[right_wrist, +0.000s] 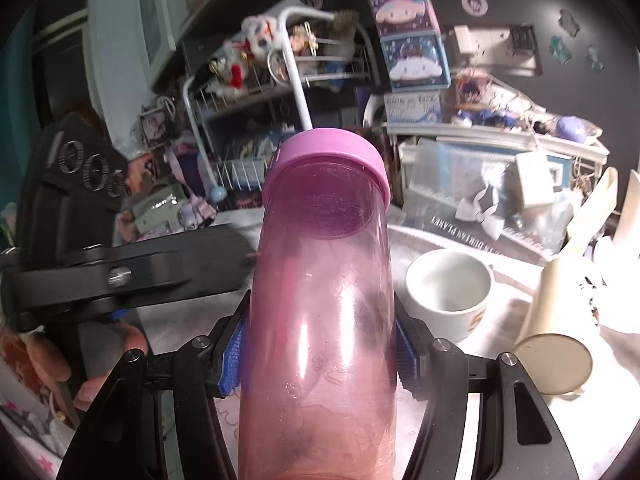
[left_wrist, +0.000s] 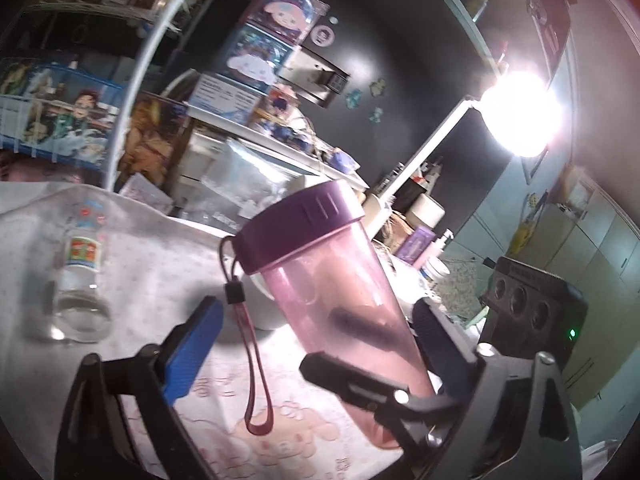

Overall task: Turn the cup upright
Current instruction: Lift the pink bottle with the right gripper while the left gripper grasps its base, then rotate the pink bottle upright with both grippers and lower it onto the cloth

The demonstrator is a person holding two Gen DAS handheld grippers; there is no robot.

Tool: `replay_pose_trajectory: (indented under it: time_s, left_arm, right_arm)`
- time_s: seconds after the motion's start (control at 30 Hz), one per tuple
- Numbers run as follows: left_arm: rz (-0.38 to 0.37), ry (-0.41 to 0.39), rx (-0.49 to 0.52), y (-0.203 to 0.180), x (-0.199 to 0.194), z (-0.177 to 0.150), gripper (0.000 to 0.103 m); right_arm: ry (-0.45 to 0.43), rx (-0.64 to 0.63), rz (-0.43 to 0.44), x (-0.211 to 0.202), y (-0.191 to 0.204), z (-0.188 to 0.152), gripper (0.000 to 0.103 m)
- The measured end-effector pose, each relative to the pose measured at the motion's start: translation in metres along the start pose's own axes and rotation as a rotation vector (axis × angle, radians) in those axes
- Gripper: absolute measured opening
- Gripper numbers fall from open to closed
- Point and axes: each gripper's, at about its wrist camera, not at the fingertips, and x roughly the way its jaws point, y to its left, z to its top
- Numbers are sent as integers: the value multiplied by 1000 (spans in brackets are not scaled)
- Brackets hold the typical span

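Note:
A translucent pink cup (right_wrist: 320,320) with a purple screw lid (right_wrist: 328,156) fills the middle of the right wrist view. My right gripper (right_wrist: 320,354) is shut on its body, a blue pad on each side. In the left wrist view the cup (left_wrist: 340,300) stands tilted, lid (left_wrist: 300,224) uppermost, its strap (left_wrist: 256,368) hanging down. My left gripper (left_wrist: 312,344) is open, its blue pads wide on either side of the cup; I cannot tell whether they touch it. The right gripper's black finger (left_wrist: 352,384) crosses the cup's lower part.
A clear glass jar (left_wrist: 80,288) lies on the white patterned cloth (left_wrist: 140,248) at left. A white mug (right_wrist: 448,292) stands right of the cup, with a cream tumbler (right_wrist: 556,320) on its side beyond. Cluttered shelves and boxes line the back. A bright lamp (left_wrist: 520,116) glares.

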Motion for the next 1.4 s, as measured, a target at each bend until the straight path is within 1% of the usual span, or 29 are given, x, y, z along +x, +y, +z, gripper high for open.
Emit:
replay_pose_trajectory:
  time_s: [0.13, 0.23, 0.37, 0.47, 0.5, 0.53, 0.6, 0.77, 0.87, 0.97, 1.07, 1.23, 1.4]
  left_arm:
    - [-13, 10, 26, -20, 9, 2, 89]
    - [-24, 18, 22, -26, 12, 2, 89]
    - [-19, 26, 38, -32, 14, -1, 86]
    - [-23, 35, 44, -35, 17, -2, 82]
    - [-30, 42, 42, -36, 18, -3, 78]
    - [-56, 51, 38, -35, 20, -3, 72]
    - [-65, 60, 34, -35, 21, -3, 70]
    - [-11, 45, 102, -42, 20, -6, 69]
    - [17, 36, 155, -45, 18, -10, 69]
    - [42, 32, 218, -49, 16, -15, 66]
    - [51, 41, 238, -49, 18, -17, 64]
    - [73, 63, 282, -50, 23, -24, 64]
    - [70, 74, 324, -54, 25, -29, 62]
  right_arm:
    - [-41, -12, 4, -14, 2, -1, 56]
    - [-60, -9, 19, -24, -1, -2, 56]
    - [-72, 5, 30, -32, -7, -5, 56]
    - [-73, 4, 30, -33, -11, -5, 56]
    - [-72, 3, 27, -33, -12, -5, 56]
    - [-71, -1, 23, -33, -13, -6, 56]
    - [-68, -8, 12, -32, -13, -7, 56]
    - [-61, -29, 20, -28, -15, -8, 56]
    - [-44, -57, 32, -23, -15, -8, 56]
    - [-15, -72, 52, -19, -16, -8, 56]
    - [20, -71, 75, -13, -20, -11, 55]
    - [45, -91, 68, -6, -22, -19, 55]
    - [63, -93, 84, -4, -27, -25, 55]
